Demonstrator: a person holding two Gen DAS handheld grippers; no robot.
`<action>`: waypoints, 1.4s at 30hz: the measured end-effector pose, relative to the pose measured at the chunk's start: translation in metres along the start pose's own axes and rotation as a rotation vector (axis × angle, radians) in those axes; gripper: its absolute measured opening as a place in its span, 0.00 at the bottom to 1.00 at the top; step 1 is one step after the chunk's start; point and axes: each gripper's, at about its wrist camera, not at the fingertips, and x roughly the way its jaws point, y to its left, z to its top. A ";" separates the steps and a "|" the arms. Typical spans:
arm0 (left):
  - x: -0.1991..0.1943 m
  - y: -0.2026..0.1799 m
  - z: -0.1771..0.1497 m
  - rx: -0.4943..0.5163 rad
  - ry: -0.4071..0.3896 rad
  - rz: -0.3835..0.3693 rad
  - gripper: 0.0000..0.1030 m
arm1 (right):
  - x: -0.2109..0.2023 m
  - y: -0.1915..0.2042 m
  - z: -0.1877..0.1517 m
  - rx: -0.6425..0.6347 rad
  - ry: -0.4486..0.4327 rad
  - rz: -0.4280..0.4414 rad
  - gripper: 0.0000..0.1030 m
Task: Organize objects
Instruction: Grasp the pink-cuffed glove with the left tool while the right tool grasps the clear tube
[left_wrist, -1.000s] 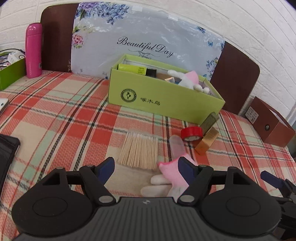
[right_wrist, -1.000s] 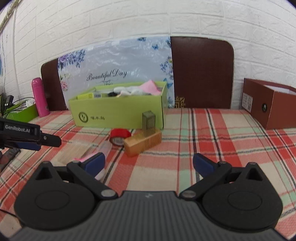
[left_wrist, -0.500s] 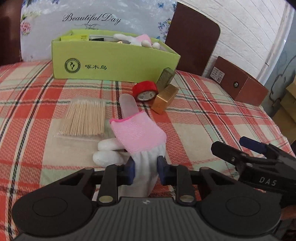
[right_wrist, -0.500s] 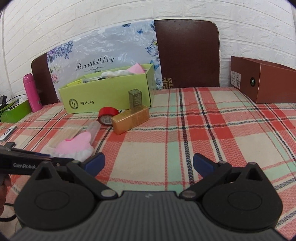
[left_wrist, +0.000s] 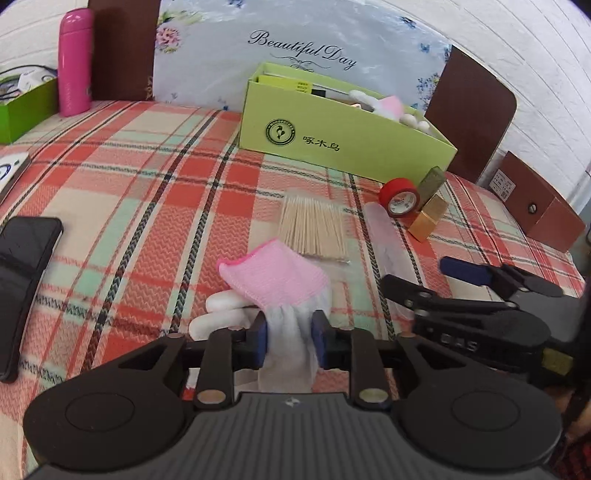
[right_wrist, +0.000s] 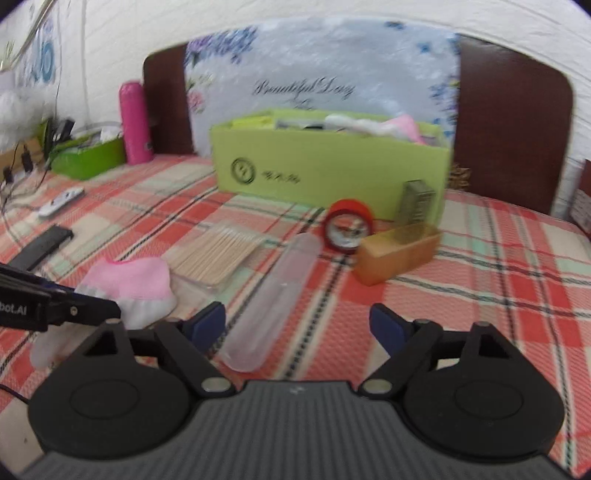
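Left wrist view: the left gripper (left_wrist: 289, 338) has its two blue pads pressed in on the white body of a glove (left_wrist: 280, 291), whose pink cuff points away toward the green box (left_wrist: 343, 138). Gripping the bunched middle of the glove, not a loose finger, is probably meant to keep the soft cloth from slipping on the way to the box, which already holds a similar pink and white glove, so that looks like its destination. Between the glove and the green box lies a bundle of wooden sticks (left_wrist: 314, 229); to the right of the box's near corner stand a red tape roll (left_wrist: 399, 195), a gold block (left_wrist: 428, 218) and an olive block (left_wrist: 430, 182). The right gripper (left_wrist: 458, 280) shows at the right, well short of the box, fingers spread with nothing between them.

Right wrist view: this picture is blurred. The right gripper (right_wrist: 299, 326) is wide open and empty, and a clear plastic tube (right_wrist: 277, 299) lies lengthwise on the plaid tablecloth (right_wrist: 480, 295) pointing toward the green box (right_wrist: 325, 173), its near end just inside the left pad. That lining-up suggests the tube is the next pick, though the pads are not on it. The glove (right_wrist: 136, 291) sits left of the tube, with the left gripper (right_wrist: 55, 306) over it; the jaws' grip is hidden from here.
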 end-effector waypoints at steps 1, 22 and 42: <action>-0.001 0.000 -0.001 0.003 -0.006 0.000 0.40 | 0.008 0.004 0.001 -0.015 0.016 0.000 0.73; 0.015 -0.018 -0.013 0.214 -0.012 0.045 0.63 | -0.031 -0.024 -0.024 0.046 0.054 -0.040 0.57; 0.013 -0.024 0.022 0.095 -0.005 -0.111 0.11 | -0.029 -0.026 -0.022 0.123 0.017 0.020 0.26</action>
